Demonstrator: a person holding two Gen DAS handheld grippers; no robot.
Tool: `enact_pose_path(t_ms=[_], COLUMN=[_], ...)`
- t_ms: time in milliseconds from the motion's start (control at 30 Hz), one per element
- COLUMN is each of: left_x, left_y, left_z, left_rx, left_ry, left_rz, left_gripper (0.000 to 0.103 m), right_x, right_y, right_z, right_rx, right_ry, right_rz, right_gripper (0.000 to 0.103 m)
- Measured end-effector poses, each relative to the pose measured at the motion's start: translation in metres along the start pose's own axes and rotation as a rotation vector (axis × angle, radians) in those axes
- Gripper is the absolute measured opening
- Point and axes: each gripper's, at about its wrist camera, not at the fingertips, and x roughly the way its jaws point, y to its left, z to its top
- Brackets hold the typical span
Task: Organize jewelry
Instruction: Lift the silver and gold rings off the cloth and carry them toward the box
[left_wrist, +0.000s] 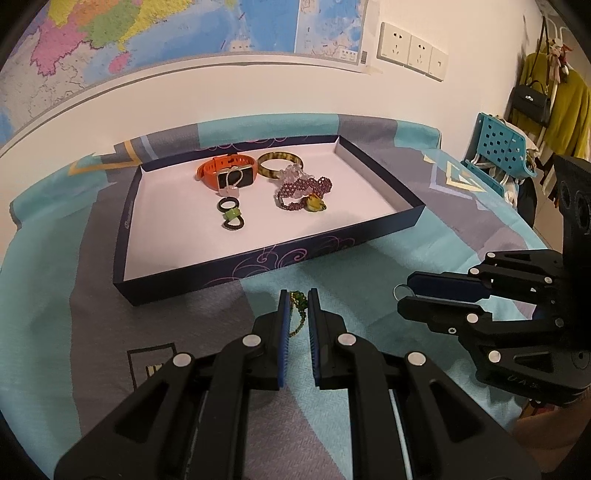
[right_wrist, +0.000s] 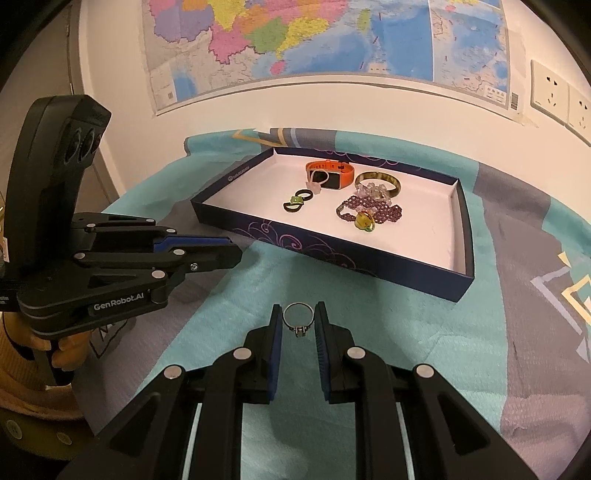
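Observation:
A dark blue tray (left_wrist: 207, 273) (right_wrist: 325, 254) with a white floor holds an orange watch (left_wrist: 225, 171) (right_wrist: 332, 175), a brown bangle (left_wrist: 279, 165) (right_wrist: 376, 183), purple beads (left_wrist: 306, 190) (right_wrist: 373, 208) with a yellow-green charm, clear beads and small dark rings (left_wrist: 231, 216) (right_wrist: 297, 201). My left gripper (left_wrist: 298, 295) is narrowly open around a green-and-gold beaded chain (left_wrist: 299, 310) lying on the cloth before the tray. My right gripper (right_wrist: 298, 308) is closed on a silver ring (right_wrist: 298, 319) held upright between its blue pads; it also shows in the left wrist view (left_wrist: 402, 297).
The table wears a teal and grey patterned cloth (left_wrist: 436, 229) (right_wrist: 517, 295). A map (right_wrist: 314, 40) and wall sockets (left_wrist: 410, 50) are on the wall behind. A teal chair (left_wrist: 498, 147) and hanging clothes stand at the far right.

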Motion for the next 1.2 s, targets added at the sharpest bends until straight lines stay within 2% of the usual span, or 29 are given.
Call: enact_pose_path(t_ms=[1200], left_x=[-0.019], left_y=[0.005], left_z=[0.009], left_rx=[-0.008], left_ry=[-0.051], left_rz=[-0.002], left_gripper=[0.010], right_x=[-0.003], right_y=[-0.001], right_z=[0.012], right_rx=[-0.011], right_ry=[-0.032], right_rz=[-0.001], right_gripper=[0.016])
